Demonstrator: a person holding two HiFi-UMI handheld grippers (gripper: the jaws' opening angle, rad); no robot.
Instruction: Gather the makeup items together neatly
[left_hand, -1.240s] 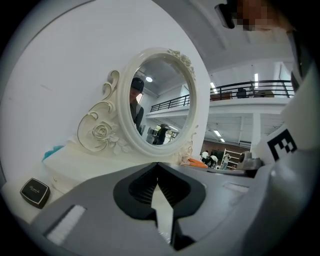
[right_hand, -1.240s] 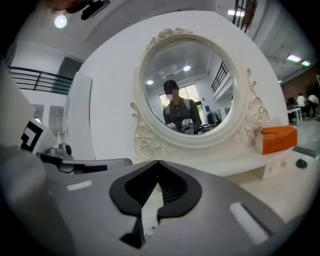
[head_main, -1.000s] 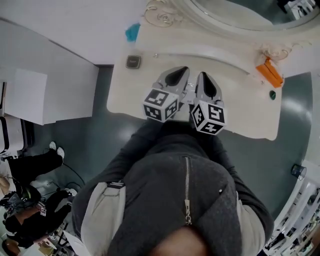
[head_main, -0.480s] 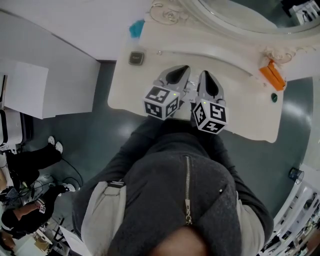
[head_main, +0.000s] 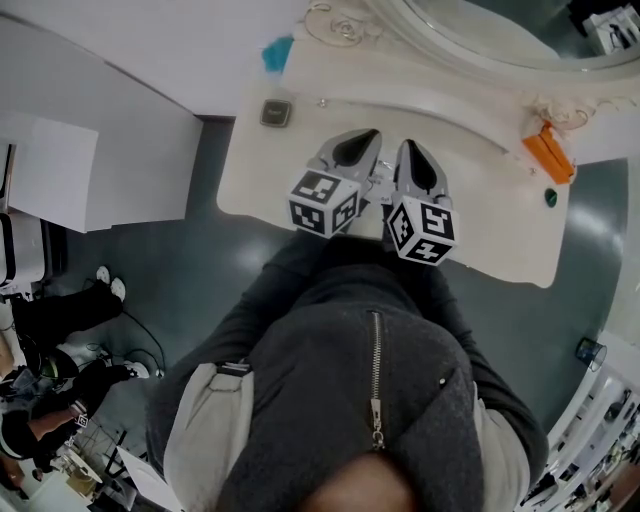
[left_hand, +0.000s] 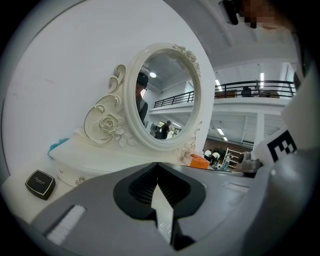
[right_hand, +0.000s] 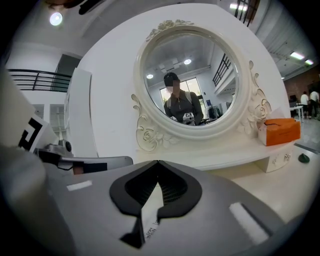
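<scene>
Cream vanity, black compact near edge

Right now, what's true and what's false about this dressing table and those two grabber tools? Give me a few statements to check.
1. The left gripper and the right gripper are both shut. True.
2. The orange box sits at the left end of the table. False: it is at the right end, beside the mirror's base.
3. A dark compact lies on the table, apart from both grippers. True.
4. The mirror is square. False: it is oval, in an ornate white frame.
</scene>
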